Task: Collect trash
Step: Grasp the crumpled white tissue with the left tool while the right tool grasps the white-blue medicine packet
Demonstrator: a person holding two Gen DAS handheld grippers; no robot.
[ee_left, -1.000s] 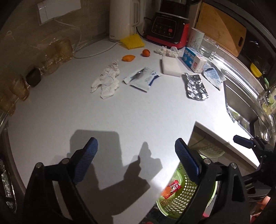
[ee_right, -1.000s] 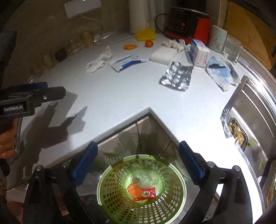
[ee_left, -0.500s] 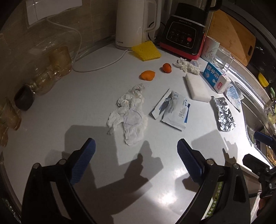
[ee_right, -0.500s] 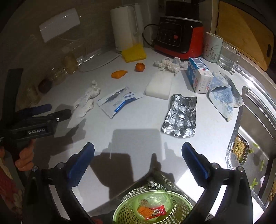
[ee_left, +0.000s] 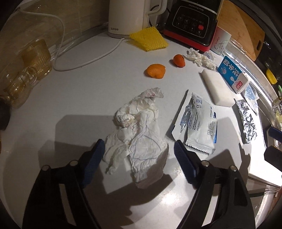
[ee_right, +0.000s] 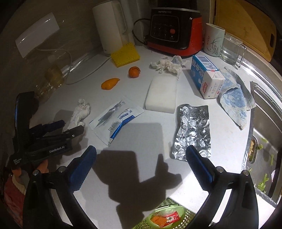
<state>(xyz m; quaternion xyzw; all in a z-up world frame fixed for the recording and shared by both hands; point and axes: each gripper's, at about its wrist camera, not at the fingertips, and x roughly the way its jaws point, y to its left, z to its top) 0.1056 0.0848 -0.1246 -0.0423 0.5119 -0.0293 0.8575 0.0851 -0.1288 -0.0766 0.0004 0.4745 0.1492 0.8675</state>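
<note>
A crumpled white tissue (ee_left: pixel 135 130) lies on the white counter, its near end between the open fingers of my left gripper (ee_left: pixel 139 148); it also shows in the right wrist view (ee_right: pixel 79 112), with the left gripper (ee_right: pixel 70 126) around it. A white and blue wrapper (ee_left: pixel 197 125) (ee_right: pixel 116 119) lies to its right. My right gripper (ee_right: pixel 141 156) is open and empty above the counter, near a silver blister pack (ee_right: pixel 192 132). A green basket (ee_right: pixel 165 218) below the counter edge holds a red wrapper. Two orange peels (ee_left: pixel 156 70), another tissue (ee_right: pixel 167 65) and a milk carton (ee_right: pixel 206 75) lie farther back.
A white kettle (ee_left: pixel 128 15), a yellow sponge (ee_left: pixel 149 39), a red and black appliance (ee_right: pixel 172 30), a cup (ee_right: pixel 214 40) and a glass (ee_right: pixel 230 48) stand at the back. A white block (ee_right: pixel 162 95) lies mid-counter. The sink (ee_right: pixel 264 123) is on the right. Amber glasses (ee_left: pixel 35 58) stand left.
My left gripper has moved forward and down until its open fingers straddle the tissue. My right gripper has moved forward over the counter, leaving the basket at the view's bottom edge.
</note>
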